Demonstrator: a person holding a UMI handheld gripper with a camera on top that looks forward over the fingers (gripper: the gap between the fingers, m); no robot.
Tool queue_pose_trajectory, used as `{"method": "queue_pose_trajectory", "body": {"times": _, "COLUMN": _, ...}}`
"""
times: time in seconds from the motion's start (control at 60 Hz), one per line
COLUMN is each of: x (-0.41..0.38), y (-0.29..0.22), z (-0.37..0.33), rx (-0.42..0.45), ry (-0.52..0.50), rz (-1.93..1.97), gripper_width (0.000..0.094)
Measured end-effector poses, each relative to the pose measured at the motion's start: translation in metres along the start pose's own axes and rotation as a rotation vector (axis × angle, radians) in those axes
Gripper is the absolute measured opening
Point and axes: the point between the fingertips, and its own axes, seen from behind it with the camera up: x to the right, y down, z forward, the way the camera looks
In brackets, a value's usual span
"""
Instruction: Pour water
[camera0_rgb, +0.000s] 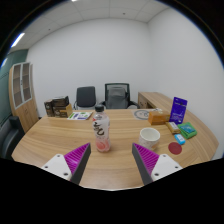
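Observation:
A clear plastic bottle (101, 130) with a white cap and pinkish liquid in its lower part stands upright on the wooden table (60, 138), a little beyond my fingers and slightly toward the left one. A white cup (150, 136) stands on the table to the right of the bottle, beyond the right finger. My gripper (111, 161) is open and empty, its magenta pads (78, 156) wide apart, with bare tabletop between them.
A small dark red round object (175, 148) lies right of the cup. Boxes and packets (181, 122) sit at the table's right end. Papers (82, 115) lie at the far side. Two office chairs (117, 96) stand behind the table, a cabinet (22, 95) to the left.

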Motion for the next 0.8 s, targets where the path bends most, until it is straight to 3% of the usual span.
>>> {"method": "queue_pose_trajectory", "body": {"times": 0.3, "x": -0.043, "y": -0.003, "z": 0.159, "rx": 0.069, "ry": -0.008, "rz": 0.046, "gripper_width": 0.0805}}
{"method": "queue_pose_trajectory", "body": {"times": 0.35, "x": -0.04, "y": -0.003, "z": 0.175, "rx": 0.085, "ry": 0.012, "rz": 0.045, "gripper_width": 0.073}}
{"method": "queue_pose_trajectory", "body": {"times": 0.45, "x": -0.038, "y": -0.003, "z": 0.192, "rx": 0.109, "ry": 0.033, "rz": -0.006, "gripper_width": 0.0488}}
{"method": "queue_pose_trajectory", "body": {"times": 0.633, "x": -0.039, "y": -0.004, "z": 0.192, "rx": 0.12, "ry": 0.036, "rz": -0.028, "gripper_width": 0.0345}}
{"method": "queue_pose_trajectory", "body": {"times": 0.8, "x": -0.041, "y": -0.018, "z": 0.179, "rx": 0.132, "ry": 0.018, "rz": 0.028, "gripper_width": 0.0286}}
